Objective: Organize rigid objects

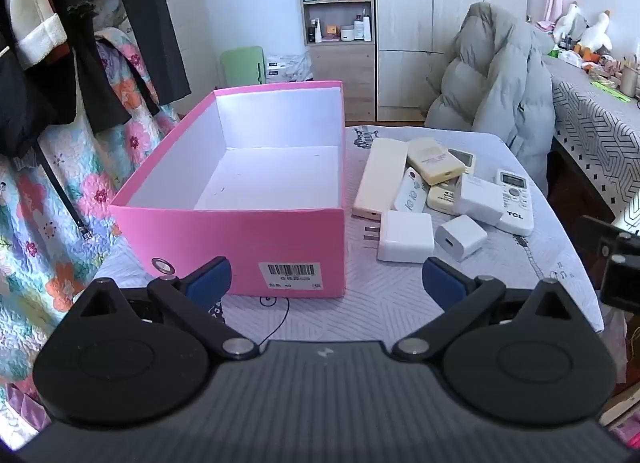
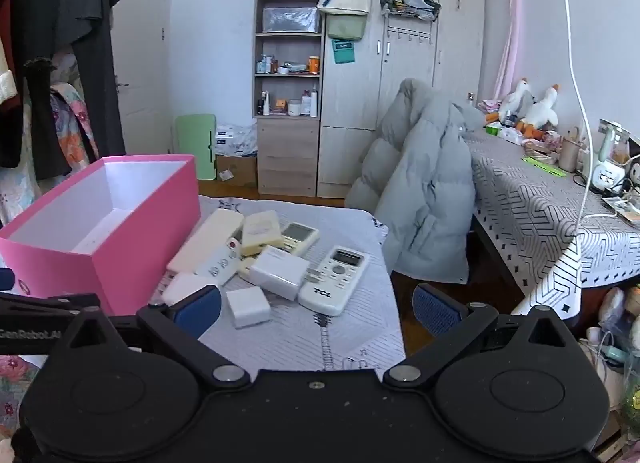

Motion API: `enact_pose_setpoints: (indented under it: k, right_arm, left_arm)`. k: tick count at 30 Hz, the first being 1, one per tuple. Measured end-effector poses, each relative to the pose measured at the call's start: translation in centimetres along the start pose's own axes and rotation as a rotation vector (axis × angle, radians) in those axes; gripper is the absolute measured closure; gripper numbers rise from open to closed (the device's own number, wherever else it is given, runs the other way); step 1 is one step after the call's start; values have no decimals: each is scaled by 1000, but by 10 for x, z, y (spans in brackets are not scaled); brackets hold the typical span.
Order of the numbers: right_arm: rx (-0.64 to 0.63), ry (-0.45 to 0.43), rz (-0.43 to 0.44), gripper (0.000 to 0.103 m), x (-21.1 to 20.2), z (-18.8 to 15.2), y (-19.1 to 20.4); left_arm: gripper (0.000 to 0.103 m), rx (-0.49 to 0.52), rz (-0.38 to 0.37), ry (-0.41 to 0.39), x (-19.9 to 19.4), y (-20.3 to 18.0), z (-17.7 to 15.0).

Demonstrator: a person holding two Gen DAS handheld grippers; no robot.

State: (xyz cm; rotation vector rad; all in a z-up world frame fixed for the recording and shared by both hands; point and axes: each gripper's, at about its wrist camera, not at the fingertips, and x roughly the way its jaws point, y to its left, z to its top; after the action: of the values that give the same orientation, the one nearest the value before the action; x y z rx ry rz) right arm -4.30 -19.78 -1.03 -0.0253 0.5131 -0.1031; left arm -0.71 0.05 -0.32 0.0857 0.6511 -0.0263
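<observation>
Remotes and chargers lie heaped on the right half of a small desk [image 1: 400, 303] covered in a pale striped cloth, with an open pink box [image 1: 240, 231] standing on its left half. Far left of the left wrist view, dark clothes hang over a flowered quilt [image 1: 40, 223]. The box is long, white inside, and nothing shows on its floor; a barcode label is stuck on its near end wall.

Just right of the box lies a long cream remote [image 1: 378, 179], its length running away from the camera. Against its right edge rests a small white remote [image 1: 411, 195] with a red button. Behind that, a yellowed remote [image 1: 434, 161] lies face down on top of a grey-screened one [image 1: 464, 159]. In front, a white plug adapter [image 1: 406, 237] sits with its prongs pointing toward the box, and a smaller white charger cube [image 1: 460, 237] lies just beside it. A larger white charger [image 1: 480, 199] leans on the white TCL remote [image 1: 516, 203], the rightmost of the pile.

Beyond the desk a grey puffer jacket [image 1: 492, 79] hangs over a chair, and a patterned tablecloth covers a second table at far right.

The left tool [image 1: 326, 281] hovers at the near edge, its blue pads spread wide with nothing between them. The right tool [image 2: 316, 311] is likewise wide open and empty, hanging over the near right part of the desk.
</observation>
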Motion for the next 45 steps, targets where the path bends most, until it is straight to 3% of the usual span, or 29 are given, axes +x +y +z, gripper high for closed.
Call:
enact_pose_setpoints:
  k: [13,20,34,45]
  right_arm:
    - [14,7,15,0,2,-7,-6]
    - [36,15,33,0,14,-20,-5]
    - [-5,-29,72,0,3,-18,5]
    - [-21,-15,75,0,5,-19,13]
  left_arm:
    - [0,-2,3,14,2,-5,-4]
    - [0,-27,-38,-21,4,-1,-8]
    - [0,-41,-15,-13,7,7,-12]
    - [0,-50,-3,-11,8,11,-14]
